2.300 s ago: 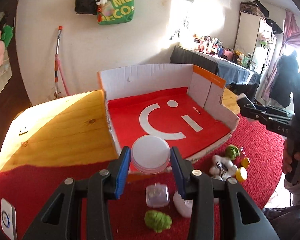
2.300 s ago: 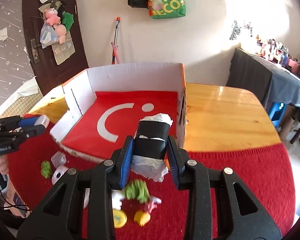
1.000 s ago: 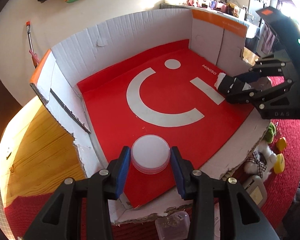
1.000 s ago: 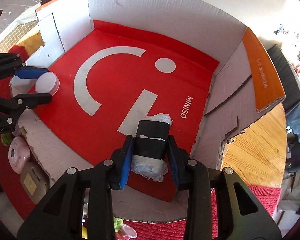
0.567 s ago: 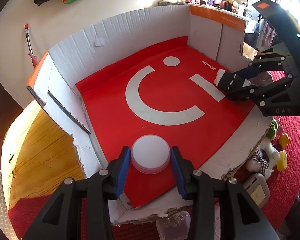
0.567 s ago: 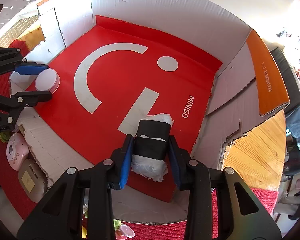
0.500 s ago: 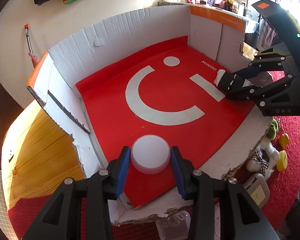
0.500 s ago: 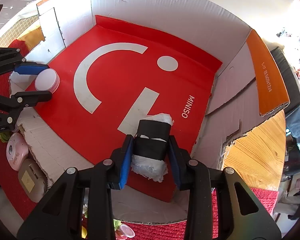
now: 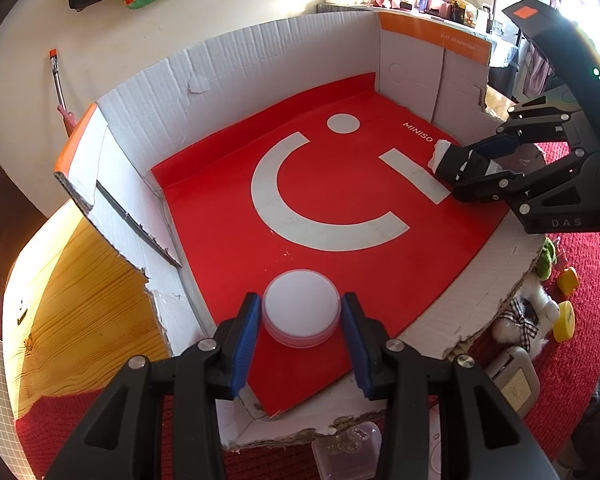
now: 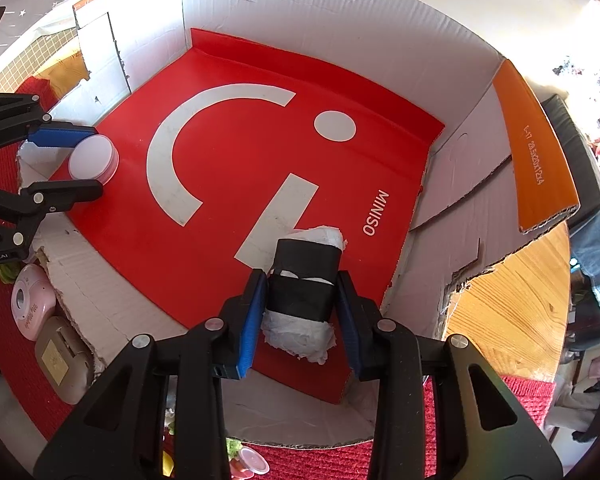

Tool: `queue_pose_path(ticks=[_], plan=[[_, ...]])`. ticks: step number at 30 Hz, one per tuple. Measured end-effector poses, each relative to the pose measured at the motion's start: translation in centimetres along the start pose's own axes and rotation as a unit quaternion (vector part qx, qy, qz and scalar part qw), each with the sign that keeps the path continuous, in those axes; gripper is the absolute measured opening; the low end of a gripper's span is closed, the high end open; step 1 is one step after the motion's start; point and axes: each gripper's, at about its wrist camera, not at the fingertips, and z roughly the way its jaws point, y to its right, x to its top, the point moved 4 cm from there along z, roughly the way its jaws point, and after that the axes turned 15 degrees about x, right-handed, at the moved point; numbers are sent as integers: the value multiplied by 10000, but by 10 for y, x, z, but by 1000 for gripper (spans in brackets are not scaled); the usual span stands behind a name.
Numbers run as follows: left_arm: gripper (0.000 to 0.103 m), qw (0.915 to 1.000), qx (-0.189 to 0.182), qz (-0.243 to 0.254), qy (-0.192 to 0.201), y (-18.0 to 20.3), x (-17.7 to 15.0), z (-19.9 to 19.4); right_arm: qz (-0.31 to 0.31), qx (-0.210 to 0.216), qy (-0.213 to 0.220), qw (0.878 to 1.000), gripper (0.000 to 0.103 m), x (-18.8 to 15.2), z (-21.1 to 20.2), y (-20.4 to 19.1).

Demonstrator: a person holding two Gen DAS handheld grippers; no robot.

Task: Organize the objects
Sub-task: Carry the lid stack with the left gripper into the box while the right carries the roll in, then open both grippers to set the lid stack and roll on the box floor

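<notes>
Left wrist cam first: the left gripper [image 9: 300, 316] is clamped on a round white jar [image 9: 301, 309], blue pads pressed against both sides of it. The jar sits low over the red floor of the cardboard box [image 9: 260, 60], down at the near edge, just inside the torn front wall. Whether it's actually resting on the red sheet or hovering a hair above, can't tell. Across the box on the right side you can see the right gripper [image 9: 474, 168] holding a black-wrapped white bundle [image 9: 454, 162] near the white bar of the logo. Outside the box, on the red rug [image 9: 580, 280], there's a plush toy [image 9: 528, 312], a yellow cap [image 9: 565, 321], a beige case [image 9: 512, 380] and a small clear plastic box [image 9: 346, 450] right at the front.

Right wrist cam: the right gripper [image 10: 302, 312] has its jaws squeezed on the bundle [image 10: 304, 288], black band in the middle, crumpled white sticking out both ends. It's over the red floor close to the right wall, beside the MINISO lettering [image 10: 376, 213]. Far left you see the left gripper [image 10: 70, 164] with the jar [image 10: 93, 157] between its fingers at the box's edge. A pink gadget [image 10: 32, 304] and the beige case [image 10: 62, 364] lie on the rug just outside the torn wall, and the wooden table [image 10: 512, 312] shows past the right side
</notes>
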Motion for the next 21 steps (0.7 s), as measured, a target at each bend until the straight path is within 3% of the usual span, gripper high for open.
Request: queue_pose_path(ticks=[7,12,21], plan=[[43,10000,-2,-5,3,0,-2,-1,0,-3,-11,10000,34,-1,1,-2],[44,10000,10,0,19,0,-3,-1,-69,-71,-13,10000,44,-8,-4,-1],[47,10000,-36,-39,18,0,0,-2,-48,-34,-6,10000,46,-30,-12,-4]])
